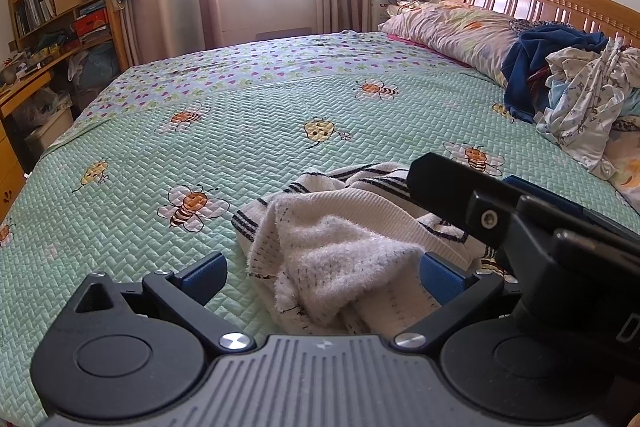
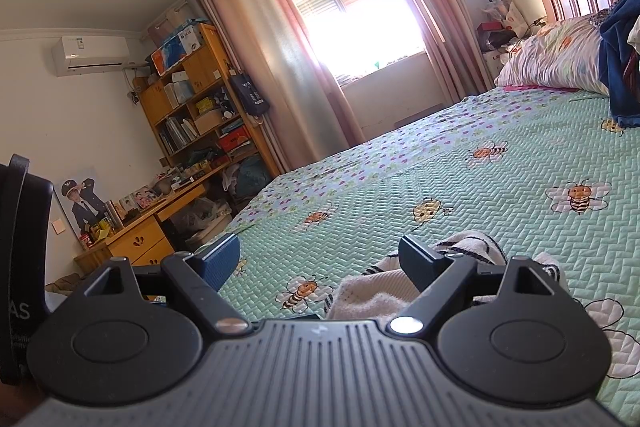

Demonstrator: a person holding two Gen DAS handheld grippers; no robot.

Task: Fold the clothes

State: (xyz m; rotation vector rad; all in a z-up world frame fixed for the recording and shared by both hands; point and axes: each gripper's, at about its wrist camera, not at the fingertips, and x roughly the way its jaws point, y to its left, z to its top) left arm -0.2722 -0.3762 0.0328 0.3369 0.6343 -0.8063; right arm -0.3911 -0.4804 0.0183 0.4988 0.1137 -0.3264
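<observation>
A white fuzzy sweater (image 1: 340, 227) with dark stripes is lying crumpled, partly inside out, on the green bedspread (image 1: 260, 131).

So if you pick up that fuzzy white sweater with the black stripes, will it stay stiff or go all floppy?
Probably floppy: the sweater lies crumpled in soft folds on the bedspread. Its fluffy knit should grip rather than slip. It looks light, so whatever is not pinched would likely dangle.
</observation>
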